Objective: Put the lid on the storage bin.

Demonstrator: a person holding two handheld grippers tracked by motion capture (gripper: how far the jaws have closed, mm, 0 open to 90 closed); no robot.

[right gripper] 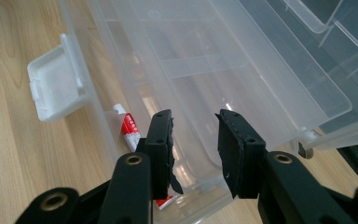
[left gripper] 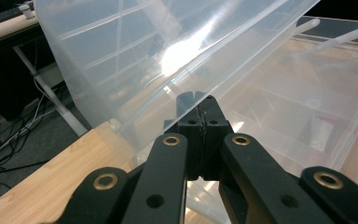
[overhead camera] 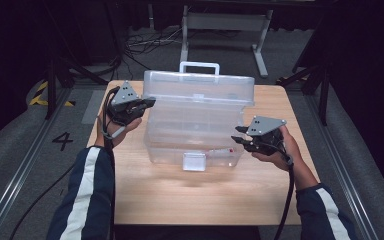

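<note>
Clear plastic toolbox (overhead camera: 195,135) standing in the middle of a light wooden table (overhead camera: 195,200), its lid (overhead camera: 200,87) raised on the far side with a white carrying handle (overhead camera: 199,66) on top and a white latch (overhead camera: 194,161) hanging down from the near wall. At far left of the high view, the left gripper (overhead camera: 149,103) is held level beside the box's left end, a grey three-cornered plate on its top and a cable trailing toward the person's dark sleeve with its white stripe. In the left gripper view its two black jaws are pressed together with nothing between them, their tips (left gripper: 196,100) just at the lower edge of the tilted lid (left gripper: 177,56); whether they touch the plastic cannot be told. The open tray of the box (left gripper: 307,112) lies beyond. Centre: inside the box, near its front right corner, lies a small white tube with red printing (overhead camera: 223,150). At right, the right gripper (overhead camera: 237,135) is held at the box's right front corner. In the right gripper view its jaws stand partly spread, pinching nothing, directly over the box's near wall and inner compartment (right gripper: 205,88); the tube (right gripper: 129,128) shows just left of the left jaw, and the latch (right gripper: 56,88) lies farther left against the table (right gripper: 9,154).
</note>
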